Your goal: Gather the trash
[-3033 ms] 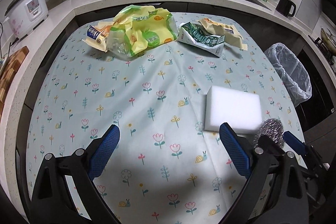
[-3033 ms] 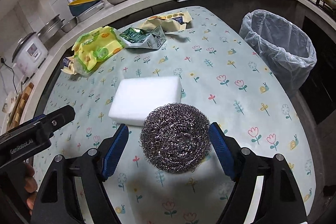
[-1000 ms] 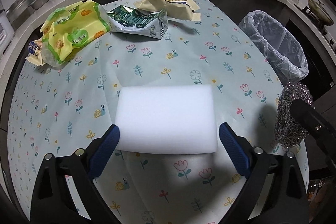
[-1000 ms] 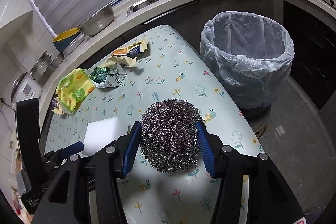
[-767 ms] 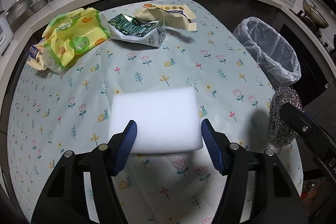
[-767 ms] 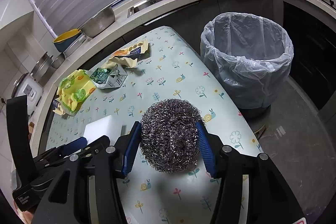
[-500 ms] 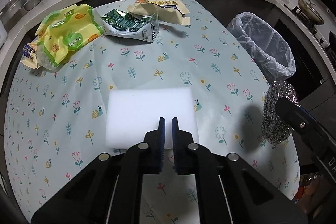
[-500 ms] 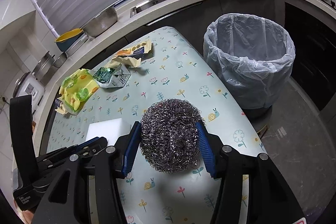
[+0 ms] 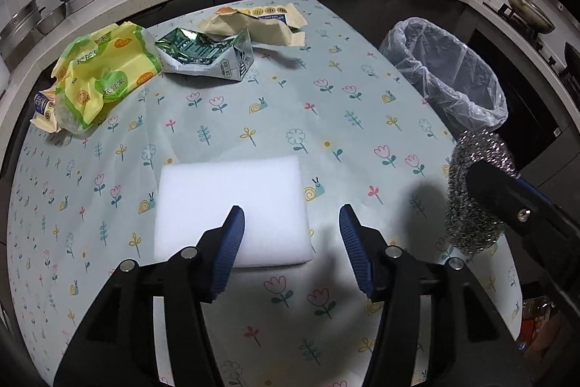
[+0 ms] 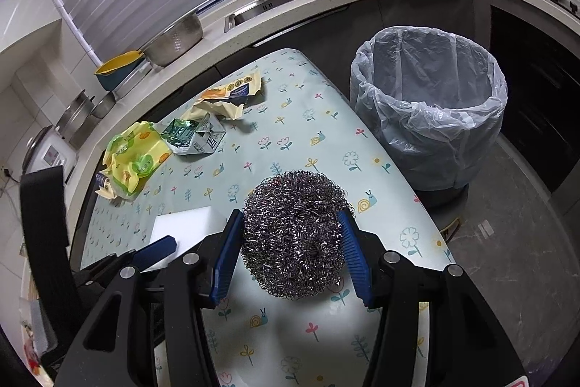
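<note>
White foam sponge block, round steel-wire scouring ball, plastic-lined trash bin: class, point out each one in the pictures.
White foam sponge block (image 9: 232, 194), left wrist view, on its top face.
Round steel-wire scouring ball (image 10: 293, 234), right wrist view, on its front.
Plastic-lined trash bin (image 10: 435, 136), right wrist view, on its outer wall.

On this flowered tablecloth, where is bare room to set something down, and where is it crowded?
Free: the wide middle band of the flowered tablecloth, between the white foam block and the far wrappers, and on to the edge by the lined bin. Crowded: the far-left corner, where the yellow-green packet, green foil carton and cream wrapper lie close together.
</note>
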The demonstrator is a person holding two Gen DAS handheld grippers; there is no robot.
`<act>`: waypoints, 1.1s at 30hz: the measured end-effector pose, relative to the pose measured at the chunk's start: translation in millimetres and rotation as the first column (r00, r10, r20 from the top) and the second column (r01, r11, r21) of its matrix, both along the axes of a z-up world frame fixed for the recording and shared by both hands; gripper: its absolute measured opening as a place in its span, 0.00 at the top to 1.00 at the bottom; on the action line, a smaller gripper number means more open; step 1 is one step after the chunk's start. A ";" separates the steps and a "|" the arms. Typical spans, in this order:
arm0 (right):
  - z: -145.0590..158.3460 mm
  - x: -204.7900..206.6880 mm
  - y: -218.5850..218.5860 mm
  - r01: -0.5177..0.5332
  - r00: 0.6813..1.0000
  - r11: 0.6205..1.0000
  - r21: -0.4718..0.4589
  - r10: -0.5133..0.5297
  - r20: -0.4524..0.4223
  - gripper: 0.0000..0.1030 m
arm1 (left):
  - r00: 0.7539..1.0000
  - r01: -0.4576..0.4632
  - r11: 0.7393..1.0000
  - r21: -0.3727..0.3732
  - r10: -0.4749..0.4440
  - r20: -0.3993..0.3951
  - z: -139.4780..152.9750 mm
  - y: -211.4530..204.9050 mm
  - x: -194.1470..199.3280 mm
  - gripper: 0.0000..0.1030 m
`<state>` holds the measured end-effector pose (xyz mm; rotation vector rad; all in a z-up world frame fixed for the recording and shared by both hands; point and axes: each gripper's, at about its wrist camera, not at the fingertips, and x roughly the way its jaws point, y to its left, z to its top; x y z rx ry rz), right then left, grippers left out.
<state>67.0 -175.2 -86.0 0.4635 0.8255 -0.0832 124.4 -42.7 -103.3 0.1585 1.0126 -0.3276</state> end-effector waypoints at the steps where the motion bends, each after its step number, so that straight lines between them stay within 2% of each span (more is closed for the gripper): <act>1: -0.3 -0.1 -0.1 -0.002 1.000 1.000 -0.002 0.002 0.000 0.50 | 1.000 0.002 1.000 0.018 -0.002 0.021 -0.3 -1.6 -1.9 0.51; 2: -0.1 0.2 0.1 -0.005 1.000 1.000 -0.002 0.005 0.000 0.50 | 0.999 0.004 0.999 0.043 -0.006 0.032 -1.2 -4.2 -2.9 0.52; 3: 0.0 0.0 1.0 -0.007 1.000 1.000 -0.003 0.007 0.001 0.50 | 0.999 0.001 0.998 0.055 -0.004 0.039 -1.2 -4.4 -3.2 0.58; 4: 0.3 0.3 0.9 -0.009 1.000 1.000 -0.004 0.009 0.002 0.50 | 0.999 -0.006 0.998 0.067 0.002 0.050 -1.2 -3.4 -3.4 0.68; 5: 0.1 0.5 1.1 -0.010 1.000 1.000 -0.003 0.010 0.002 0.50 | 0.999 -0.008 0.998 0.070 0.004 0.054 -1.2 -1.8 -3.0 0.68; 7: -0.6 0.6 0.8 -0.010 1.000 1.000 0.000 0.010 0.003 0.50 | 0.999 0.004 0.999 0.044 -0.006 0.044 1.0 1.5 -2.9 0.78; 9: -0.3 0.7 0.8 -0.009 1.000 1.000 -0.001 0.009 0.003 0.50 | 0.999 0.020 0.999 0.047 -0.023 0.046 4.0 -1.8 -6.4 0.87; 11: 1.2 0.1 0.6 -0.009 1.000 1.000 0.001 0.009 0.008 0.50 | 0.998 0.030 0.998 0.054 -0.033 0.060 8.7 -5.6 -10.5 0.93; 12: 2.3 -0.4 0.9 -0.009 1.000 1.000 0.000 0.009 0.011 0.50 | 0.998 0.037 0.998 0.046 -0.040 0.056 11.2 -7.2 -11.9 1.00; 25: 17.1 -5.6 -2.2 -0.001 0.999 1.000 -0.001 0.001 0.043 0.50 | 0.996 0.013 1.000 -0.017 -0.012 0.090 43.9 8.3 -13.4 1.00; 29: 15.7 2.3 1.8 -0.042 0.999 0.999 0.003 0.042 0.033 0.50 | 0.999 -0.029 0.997 -0.065 0.031 0.035 36.9 30.2 -14.1 1.00; 33: 12.9 31.0 22.3 -0.167 0.986 0.986 -0.021 0.168 0.005 0.50 | 0.994 -0.104 0.990 -0.095 0.101 -0.040 22.4 52.5 -18.4 0.98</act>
